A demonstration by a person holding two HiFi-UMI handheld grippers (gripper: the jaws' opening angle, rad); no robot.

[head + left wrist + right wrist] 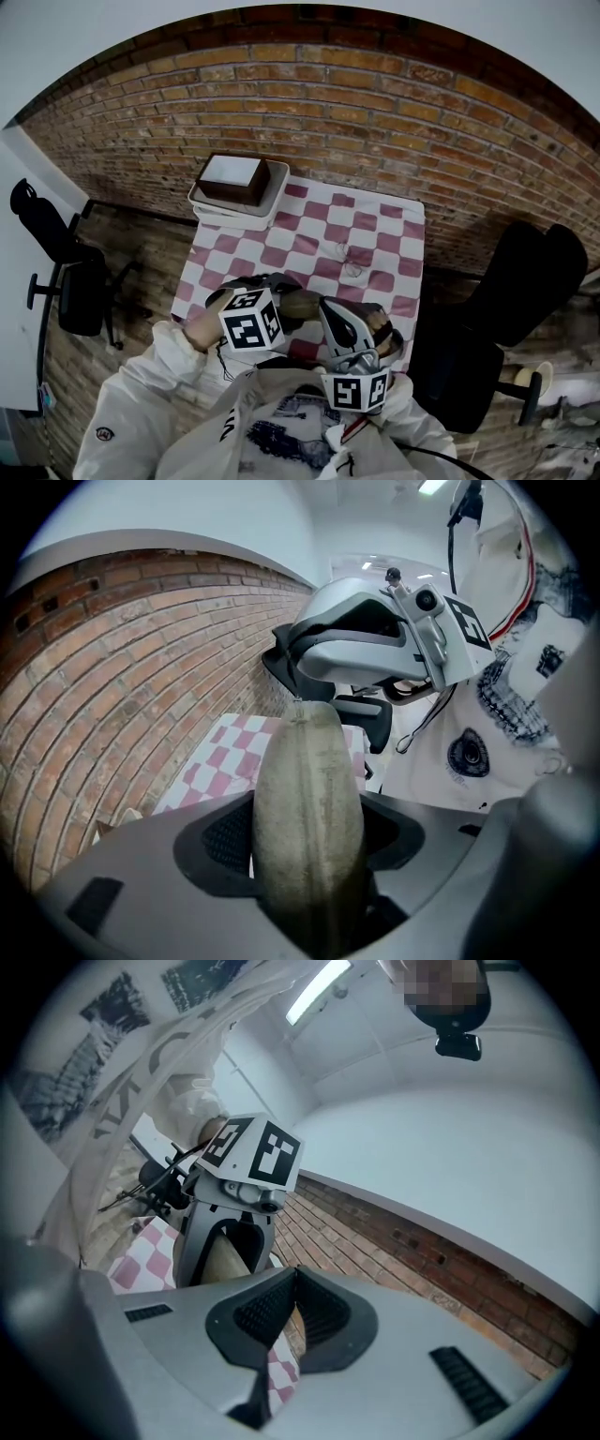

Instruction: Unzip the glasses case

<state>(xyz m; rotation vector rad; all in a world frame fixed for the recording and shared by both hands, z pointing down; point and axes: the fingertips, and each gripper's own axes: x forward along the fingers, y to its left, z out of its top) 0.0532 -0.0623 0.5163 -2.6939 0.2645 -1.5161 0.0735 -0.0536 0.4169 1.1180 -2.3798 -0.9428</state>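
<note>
left gripper (309, 841) has the glasses case (307, 780) clamped across its middle, one pad on each flank, the case standing on end with its zip seam facing the camera, just above the near edge of the checked table (375, 234). right gripper (295, 1283) comes in nose-on at the case's far tip, jaws pinched right together. that's where the zip pull should be, though the tab itself is too small to make out. the step looks like the start of the pull: the left needs a firm, quiet grip so the case can't twist, and the right should draw along the seam line, following the curve rather than tugging away from it. both hands are tucked close to the chest over the table's near edge, left reaching in from the table's left side, right from its near right, the two grippers facing one another.
</note>
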